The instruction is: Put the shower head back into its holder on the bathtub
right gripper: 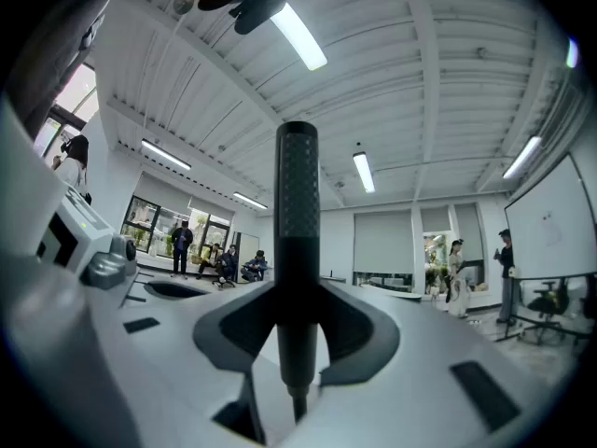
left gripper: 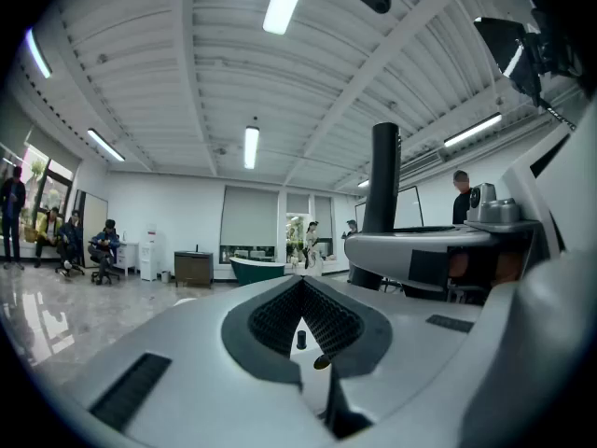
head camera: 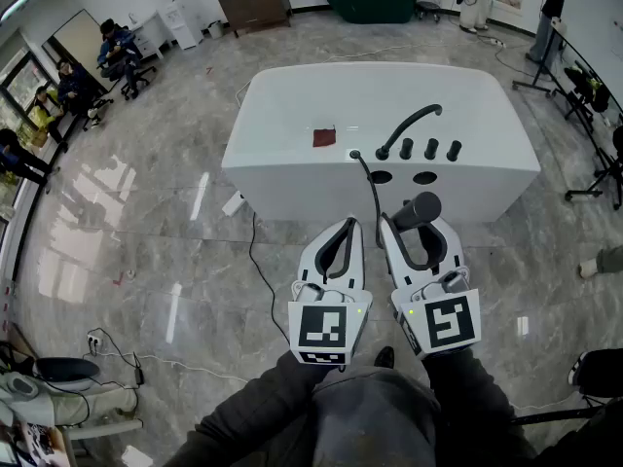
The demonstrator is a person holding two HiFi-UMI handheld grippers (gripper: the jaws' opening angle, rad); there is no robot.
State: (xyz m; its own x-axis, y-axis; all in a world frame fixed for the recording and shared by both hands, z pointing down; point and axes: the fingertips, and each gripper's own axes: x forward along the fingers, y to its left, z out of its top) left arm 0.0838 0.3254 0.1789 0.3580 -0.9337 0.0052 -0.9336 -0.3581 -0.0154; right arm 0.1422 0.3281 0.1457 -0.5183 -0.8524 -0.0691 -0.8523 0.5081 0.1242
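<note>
Head view: white bathtub (head camera: 292, 178) stands on the grey stone floor (head camera: 146, 232). On its near rim are a black faucet (head camera: 409, 125), three black knobs (head camera: 429, 148) and two dark oval openings (head camera: 382, 176); cannot tell which is the holder. A small red patch (head camera: 324, 136) lies inside the tub near the near rim.

Right tongs (head camera: 414, 224): closed on the black shower head (head camera: 419, 209), gripping its handle. The right gripper view shows the handle (right gripper: 298, 231) upright across the right tongs (right gripper: 297, 292), pads on either side of it. The shower head is off the tub, in front of the near wall, near the oval openings but apart from them. A black hose (head camera: 373, 188) runs from the near rim down to it.

Left tongs (head camera: 348, 224): just beside the right ones, also before the near wall. In the left gripper view the left tongs (left gripper: 301, 283) are closed, tips together, nothing between them.
</note>
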